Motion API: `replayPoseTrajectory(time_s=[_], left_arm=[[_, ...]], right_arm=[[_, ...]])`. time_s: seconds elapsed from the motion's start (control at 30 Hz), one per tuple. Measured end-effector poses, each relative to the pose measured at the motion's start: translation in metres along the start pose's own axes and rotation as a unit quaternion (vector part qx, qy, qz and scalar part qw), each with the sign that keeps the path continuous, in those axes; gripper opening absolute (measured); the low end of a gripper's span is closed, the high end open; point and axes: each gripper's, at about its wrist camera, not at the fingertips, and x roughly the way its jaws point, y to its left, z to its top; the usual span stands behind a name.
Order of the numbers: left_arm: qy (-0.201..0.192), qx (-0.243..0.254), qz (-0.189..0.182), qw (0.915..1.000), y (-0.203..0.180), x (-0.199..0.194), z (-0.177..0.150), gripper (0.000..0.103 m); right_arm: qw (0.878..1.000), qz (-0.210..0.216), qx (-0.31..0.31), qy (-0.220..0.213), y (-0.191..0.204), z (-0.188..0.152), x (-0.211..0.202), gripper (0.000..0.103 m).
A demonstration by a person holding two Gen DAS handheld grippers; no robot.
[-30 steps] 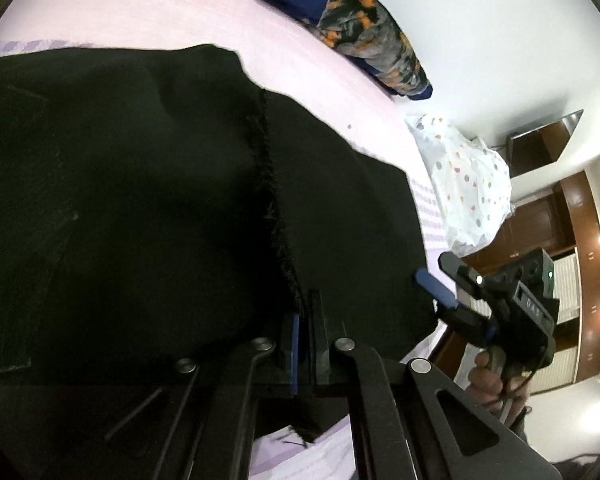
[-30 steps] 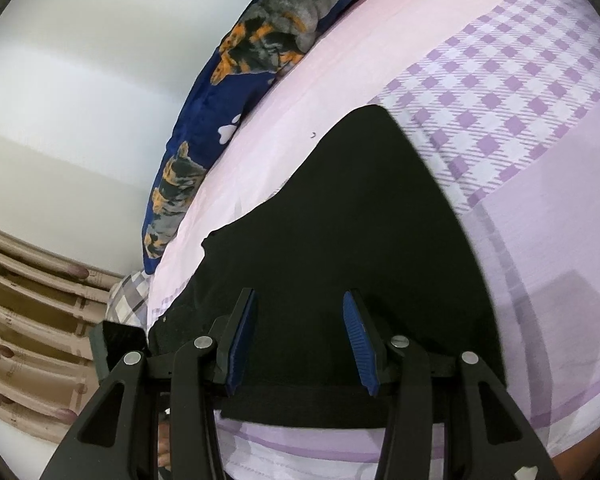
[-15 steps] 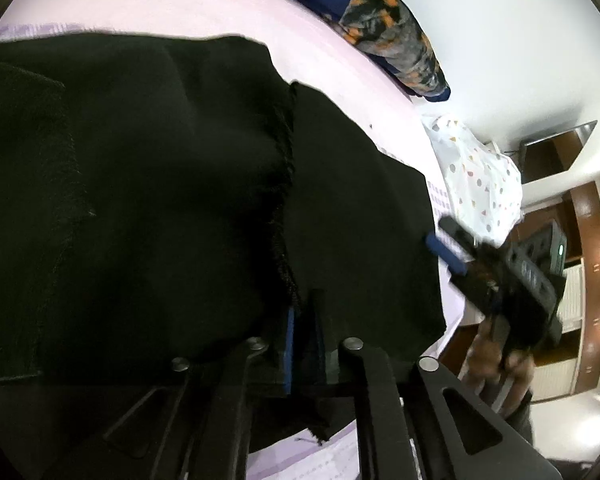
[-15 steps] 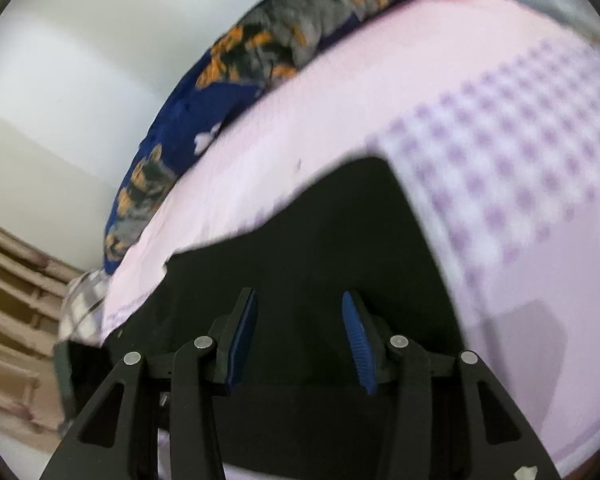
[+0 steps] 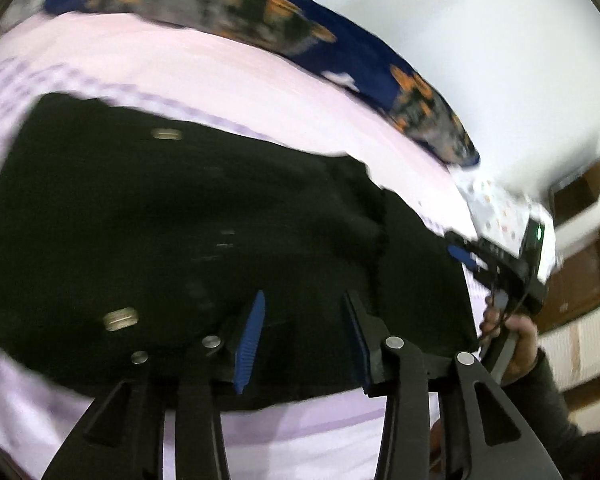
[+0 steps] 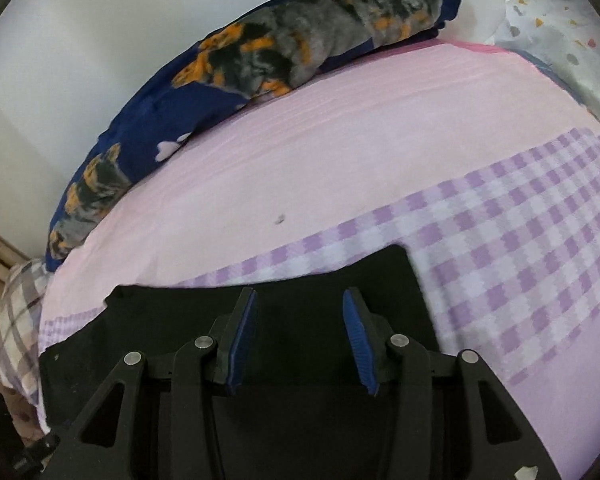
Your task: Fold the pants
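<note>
Left tool (image 5: 304,336): your jaws are opening, blue pads apart w/ a moderate gap, nothing between them; the pants (image 5: 204,248) lie below, not gripped. Right tool (image 6: 300,338): jaws set at a moderate gap too, nothing clamped, black cloth under & past the fingertips.

Pants are spread flat on the bed (image 6: 340,152), near its front edge, w/ lilac sheet showing in front of them in your left view. In that view they fill most of the frame; a frayed seam (image 5: 380,248) runs up from the right pad, w/ one layer of cloth overlapping the next. Two small pale glints show on the cloth at left; too blurred to tell what they are.

Your right hand (image 5: 512,344) shows at the right edge of the pants in the left view, holding the other tool just past the cloth's edge.

Far edge of the bed: a navy blanket (image 6: 260,64) w/ orange & grey print lies along the wall. A white cloth w/ coloured dots (image 6: 560,24) sits at the far right corner. Checked lilac band of sheet (image 6: 520,260) borders the pants' far side.
</note>
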Motion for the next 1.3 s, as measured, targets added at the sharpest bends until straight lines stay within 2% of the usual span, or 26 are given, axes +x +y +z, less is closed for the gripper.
replayPoseTrajectory(time_s=[0.27,0.37,0.5,0.6,0.87,1.0,1.1,1.2,1.3], left_arm=[[-0.073,-0.091,-0.012,0.9931,0.059,-0.067,-0.012,0.046],[-0.075,-0.124,-0.013,0.9894,0.081,-0.074,-0.022,0.046],[-0.08,-0.166,-0.039,0.9821,0.103,-0.071,-0.033,0.046],[-0.084,-0.173,-0.052,0.98,0.108,-0.07,-0.034,0.046],[-0.09,-0.18,-0.062,0.9776,0.121,-0.074,-0.045,0.048],[-0.097,-0.211,-0.071,0.9701,0.138,-0.071,-0.045,0.05],[-0.099,-0.222,-0.065,0.9679,0.147,-0.067,-0.045,0.053],[-0.106,-0.235,-0.078,0.9631,0.156,-0.063,-0.043,0.055],[-0.116,-0.23,-0.073,0.9635,0.158,-0.061,-0.035,0.055]], right_arm=[[0.999,0.028,-0.023,0.031,0.044,-0.038,0.005,0.043],[0.998,0.04,-0.038,0.036,0.066,-0.051,0.006,0.047],[0.996,0.047,-0.063,0.042,0.094,-0.066,0.005,0.055],[0.991,0.086,-0.058,0.08,0.111,-0.081,0.01,0.055],[0.983,0.127,-0.07,0.117,0.146,-0.107,0.007,0.055],[0.982,0.128,-0.072,0.12,0.151,-0.11,0.005,0.056],[0.982,0.129,-0.07,0.118,0.153,-0.109,0.002,0.056],[0.983,0.126,-0.066,0.112,0.153,-0.108,-0.002,0.056],[0.984,0.123,-0.064,0.109,0.156,-0.106,-0.003,0.056]])
